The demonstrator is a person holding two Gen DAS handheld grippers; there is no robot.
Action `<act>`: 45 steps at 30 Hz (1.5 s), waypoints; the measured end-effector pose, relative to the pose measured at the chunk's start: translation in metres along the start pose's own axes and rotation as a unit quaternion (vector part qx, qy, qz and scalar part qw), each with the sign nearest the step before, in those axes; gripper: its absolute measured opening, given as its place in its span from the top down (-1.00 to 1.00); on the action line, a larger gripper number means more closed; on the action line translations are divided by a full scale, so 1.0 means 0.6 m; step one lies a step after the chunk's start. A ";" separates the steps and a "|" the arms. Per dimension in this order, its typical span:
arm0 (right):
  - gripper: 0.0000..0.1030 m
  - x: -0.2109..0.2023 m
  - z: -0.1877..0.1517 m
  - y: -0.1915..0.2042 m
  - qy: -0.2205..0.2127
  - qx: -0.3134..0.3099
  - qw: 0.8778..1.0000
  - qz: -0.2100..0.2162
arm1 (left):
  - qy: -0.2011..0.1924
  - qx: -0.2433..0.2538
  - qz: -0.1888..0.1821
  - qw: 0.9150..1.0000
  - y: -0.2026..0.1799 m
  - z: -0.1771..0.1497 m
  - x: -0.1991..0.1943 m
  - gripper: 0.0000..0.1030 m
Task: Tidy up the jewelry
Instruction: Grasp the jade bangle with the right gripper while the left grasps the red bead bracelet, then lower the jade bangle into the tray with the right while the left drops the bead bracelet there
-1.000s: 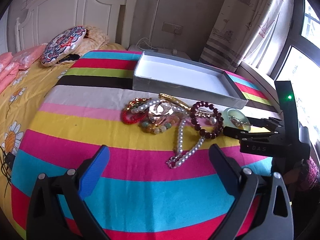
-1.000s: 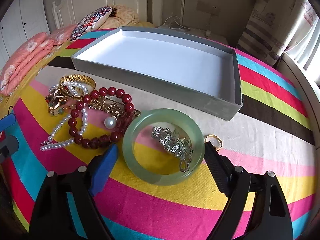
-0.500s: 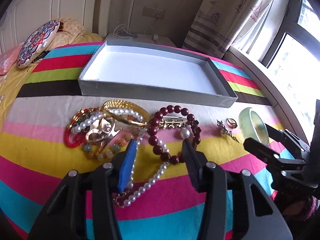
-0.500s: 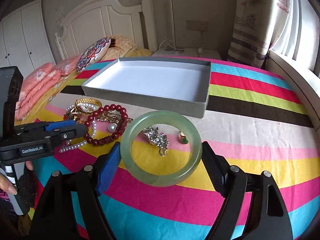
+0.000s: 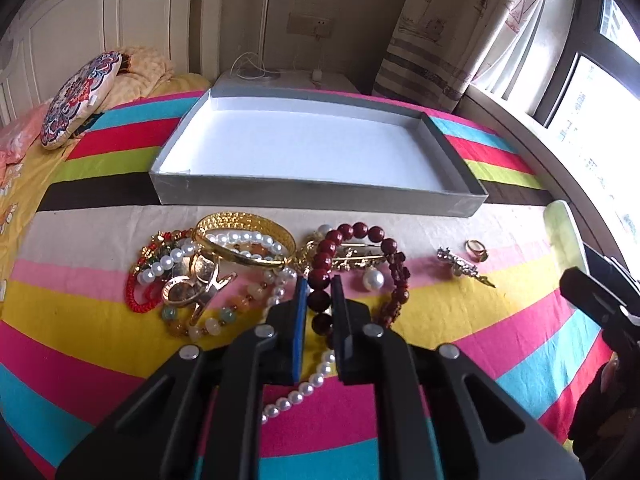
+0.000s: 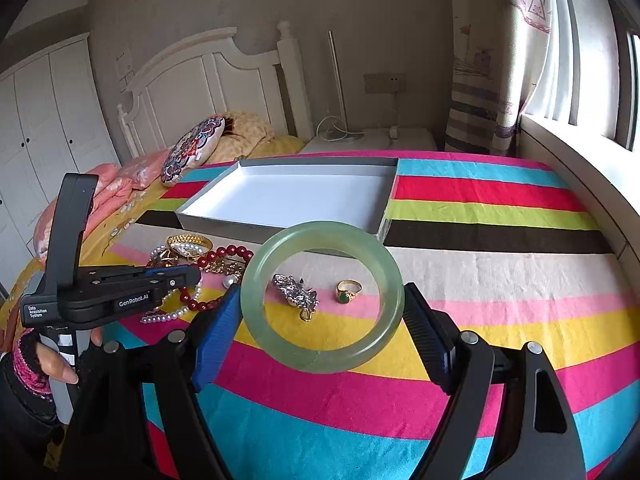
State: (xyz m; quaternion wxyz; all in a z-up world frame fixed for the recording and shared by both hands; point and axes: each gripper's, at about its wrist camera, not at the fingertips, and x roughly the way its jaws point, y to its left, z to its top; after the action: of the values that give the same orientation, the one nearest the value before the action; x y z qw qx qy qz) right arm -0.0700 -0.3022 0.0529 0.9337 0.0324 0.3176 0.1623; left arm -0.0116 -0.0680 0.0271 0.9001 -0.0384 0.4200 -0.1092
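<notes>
Left gripper [image 5: 319, 298], wide a second ago, closing on red bead bracelet [image 5: 362, 270] near the pile; right gripper [image 6: 322, 326] clamping green bangle [image 6: 322, 296], lifted; grey tray [image 5: 320, 196] beyond, unfilled.

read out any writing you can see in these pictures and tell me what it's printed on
"GenRobot.AI": white print on the side of the left gripper, right wrist view.
"Data Acquisition System": small white label on the rear of the same gripper body.
Paper notice on the wall beside the headboard: too small to read.
Left wrist view: no readable text.
</notes>
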 end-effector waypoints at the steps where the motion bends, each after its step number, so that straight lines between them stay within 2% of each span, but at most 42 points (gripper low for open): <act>1: -0.51 0.000 -0.001 -0.001 0.000 0.001 1.000 -0.001 | -0.008 0.003 -0.006 1.000 -0.003 0.002 -0.009 0.79; 7: -0.51 0.004 0.004 0.003 0.002 -0.004 1.000 -0.004 | -0.043 0.033 -0.026 0.998 -0.033 0.029 -0.054 0.79; 14: -0.51 0.035 0.047 0.015 0.000 -0.023 1.000 -0.004 | -0.078 0.068 -0.034 0.994 -0.052 0.108 -0.085 0.79; 21: -0.51 0.106 0.103 0.009 0.018 -0.009 1.000 0.007 | -0.100 0.051 -0.042 0.993 -0.013 0.198 -0.093 0.79; 24: -0.51 0.154 0.125 0.017 0.036 -0.008 0.999 -0.001 | -0.084 0.045 -0.029 0.995 0.016 0.233 -0.049 0.78; 29: -0.51 0.240 0.169 0.022 0.070 -0.003 0.997 -0.021 | -0.021 0.030 -0.006 0.999 0.087 0.254 0.066 0.79; 31: -0.51 0.274 0.182 0.019 0.087 0.004 0.996 -0.030 | -0.002 0.025 -0.018 1.000 0.110 0.250 0.094 0.79; 34: -0.51 0.309 0.183 0.014 0.112 0.000 0.993 -0.047 | 0.022 0.047 -0.028 0.998 0.119 0.245 0.114 0.78; 36: -0.52 0.328 0.179 0.011 0.135 -0.001 0.989 -0.056 | 0.028 0.063 -0.015 0.997 0.121 0.233 0.121 0.70; 37: -0.52 0.329 0.174 0.011 0.137 -0.003 0.989 -0.057 | 0.034 0.068 -0.012 0.997 0.124 0.226 0.127 0.43; 38: -0.66 0.327 0.169 0.015 0.134 -0.006 0.989 -0.059 | 0.039 0.071 -0.009 0.997 0.128 0.217 0.132 0.04; 39: -0.83 0.322 0.162 0.021 0.132 -0.010 0.990 -0.054 | 0.039 0.073 -0.003 0.997 0.133 0.207 0.134 -0.15; 40: -0.85 0.320 0.157 0.026 0.132 -0.015 0.990 -0.055 | 0.039 0.077 0.005 0.996 0.138 0.198 0.138 -0.28; 42: -0.86 0.320 0.145 0.038 0.137 -0.028 0.988 -0.067 | 0.023 0.116 0.017 0.993 0.130 0.181 0.134 -0.28; 45: -0.85 0.315 0.128 0.046 0.133 -0.035 0.988 -0.072 | 0.026 0.178 0.069 0.981 0.103 0.155 0.132 -0.29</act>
State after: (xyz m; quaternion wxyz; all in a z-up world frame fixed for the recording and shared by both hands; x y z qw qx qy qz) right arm 0.1095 -0.2114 0.0082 0.8929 -0.0455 0.4347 0.1083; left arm 0.1187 -0.0280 0.0177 0.8866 0.1544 0.4189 -0.1213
